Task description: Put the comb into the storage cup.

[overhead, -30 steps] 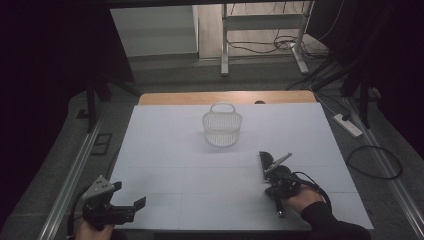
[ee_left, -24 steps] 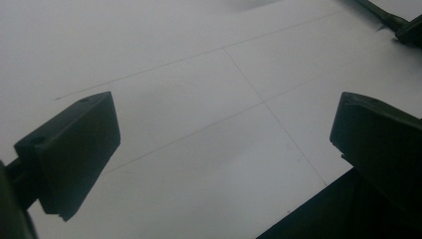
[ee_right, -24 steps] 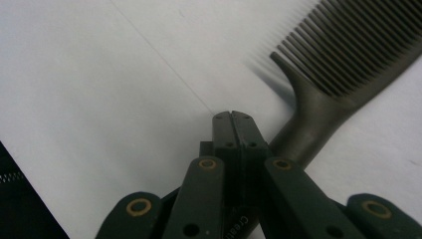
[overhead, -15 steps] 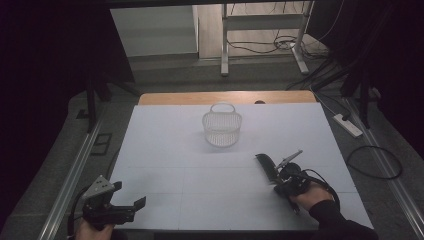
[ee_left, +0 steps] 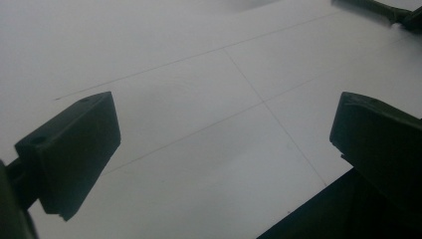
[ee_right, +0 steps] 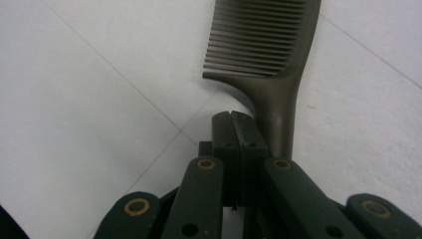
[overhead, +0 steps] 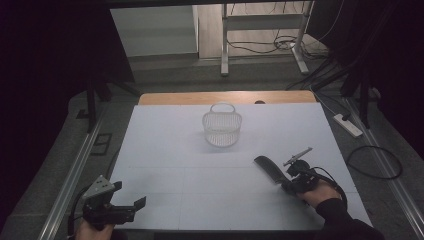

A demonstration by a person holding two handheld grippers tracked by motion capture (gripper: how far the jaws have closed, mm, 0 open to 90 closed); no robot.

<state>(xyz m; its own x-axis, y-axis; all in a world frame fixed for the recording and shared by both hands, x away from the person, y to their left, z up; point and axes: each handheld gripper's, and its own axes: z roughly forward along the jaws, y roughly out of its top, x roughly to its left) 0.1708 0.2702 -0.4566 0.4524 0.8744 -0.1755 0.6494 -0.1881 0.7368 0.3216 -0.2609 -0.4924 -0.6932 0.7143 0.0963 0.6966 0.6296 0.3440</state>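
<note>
Black comb [ee_right: 271, 45]; white wire-mesh basket [overhead: 222, 127]; white table [overhead: 165, 150] with thin grey grid lines.

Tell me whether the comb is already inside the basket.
No, the comb lies on the white table, apart from the basket.

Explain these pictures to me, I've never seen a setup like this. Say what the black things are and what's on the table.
There is no robot here. A person holds a hand tool in each hand, and each tool ends in a two-jaw claw. The wide picture comes from a camera fixed above the person's side of the white table. The other two come from small cameras that ride on the tools and look along their jaws. The left claw is open with nothing between its jaws, near the table's front left corner. The right claw is shut. A dark comb lies just ahead of it, and its handle runs beside the closed jaws, not between them. Farther back, mid-table, stands an empty white wire basket.
</note>
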